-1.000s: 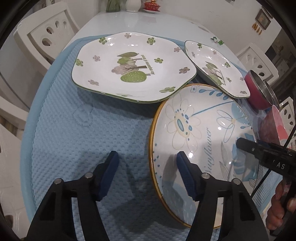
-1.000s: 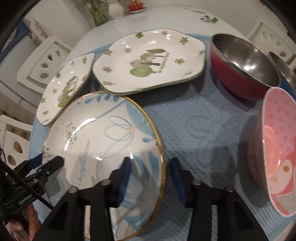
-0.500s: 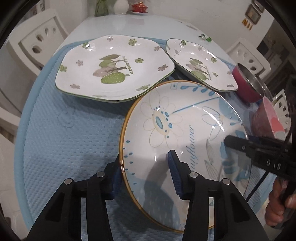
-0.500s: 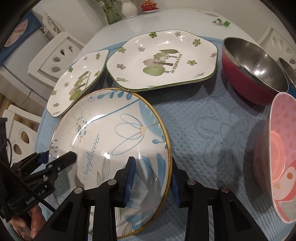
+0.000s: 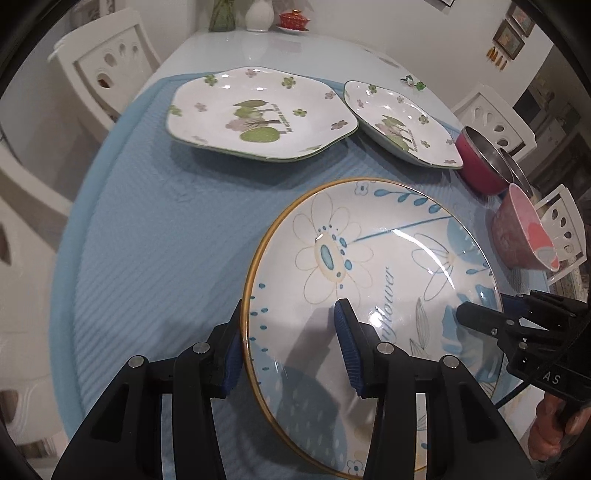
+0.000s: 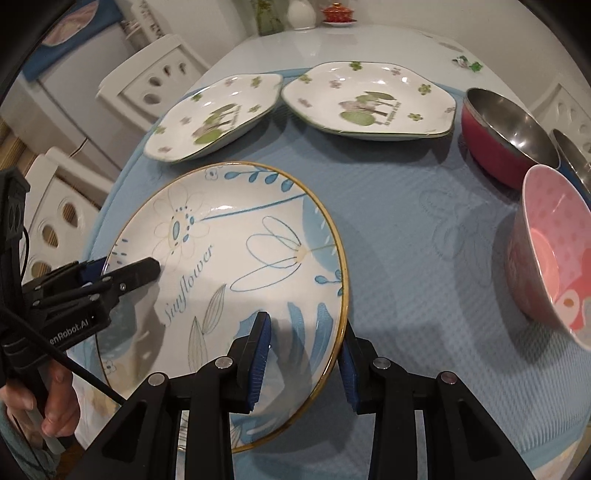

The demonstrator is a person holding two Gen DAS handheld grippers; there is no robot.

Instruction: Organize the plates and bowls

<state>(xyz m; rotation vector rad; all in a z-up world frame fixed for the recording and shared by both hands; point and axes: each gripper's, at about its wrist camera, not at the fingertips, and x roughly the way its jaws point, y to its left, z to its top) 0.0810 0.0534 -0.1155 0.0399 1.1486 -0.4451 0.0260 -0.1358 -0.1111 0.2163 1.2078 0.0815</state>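
A round sunflower plate (image 5: 373,280) with a gold rim and blue flowers is held between both grippers and looks lifted off the blue mat (image 5: 155,236). My left gripper (image 5: 291,347) is shut on its left rim, one finger under and one over. My right gripper (image 6: 304,354) is shut on its right rim (image 6: 332,295) the same way. A large hexagonal tree plate (image 5: 258,114) and a smaller one (image 5: 399,122) lie at the back of the mat. They also show in the right wrist view, the large plate (image 6: 369,99) right of the smaller plate (image 6: 214,114).
A red steel bowl (image 6: 506,133) and a pink bowl (image 6: 550,254) stand at the right of the mat, with another steel bowl (image 6: 572,155) behind. White chairs (image 5: 107,66) ring the table. A vase and small dishes (image 5: 258,14) sit at the far end.
Both grippers closed onto the sunflower plate's opposite rims and raised it; the view has pulled back and up from the table.
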